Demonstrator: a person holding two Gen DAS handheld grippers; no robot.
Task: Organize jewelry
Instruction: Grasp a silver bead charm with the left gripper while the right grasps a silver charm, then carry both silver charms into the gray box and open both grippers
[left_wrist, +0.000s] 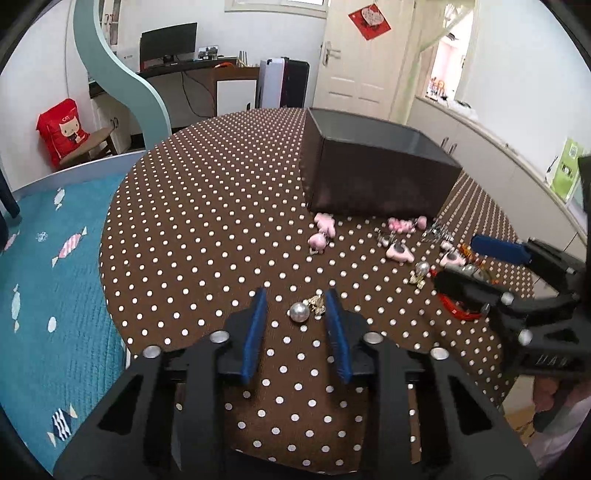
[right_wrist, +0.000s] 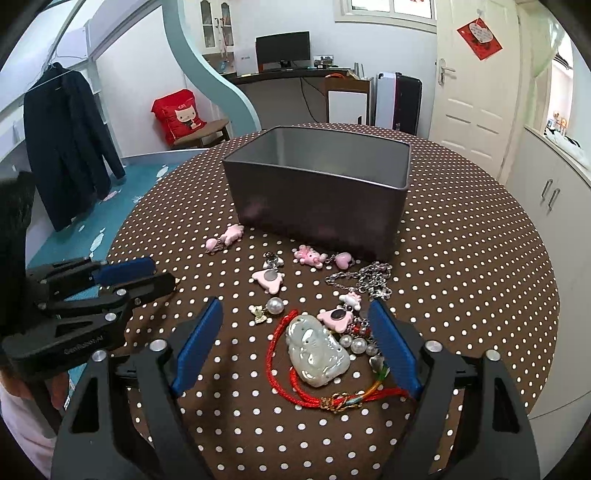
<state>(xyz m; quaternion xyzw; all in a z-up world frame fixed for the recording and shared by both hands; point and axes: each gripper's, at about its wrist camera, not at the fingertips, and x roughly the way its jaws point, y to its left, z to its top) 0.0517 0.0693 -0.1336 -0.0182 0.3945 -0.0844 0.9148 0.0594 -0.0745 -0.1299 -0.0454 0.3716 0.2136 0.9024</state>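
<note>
i see my left gripper (left_wrist: 295, 299) narrow, its ribbed blue pads bracketing a glossy pearl earring (left_wrist: 300, 312), contact unclear. my right gripper (right_wrist: 295, 317) gapes wide around a carved jade pendant (right_wrist: 318, 355) on red braided cord; a matte grey box (right_wrist: 321, 199) stands at twelve o'clock.

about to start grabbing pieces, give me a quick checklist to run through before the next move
1. Pearl earring between the left gripper jaws: ok, but pads not pressing on it yet.
2. Jade pendant framed by the right gripper: ok, jaws wide.
3. Red cord free of other pieces: not ok, it runs under the right pad, beside pearls.
4. Grey box open, upright: ok.
5. Box empty: cannot tell, its floor is hidden.
6. Grippers apart from each other: ok.
</note>
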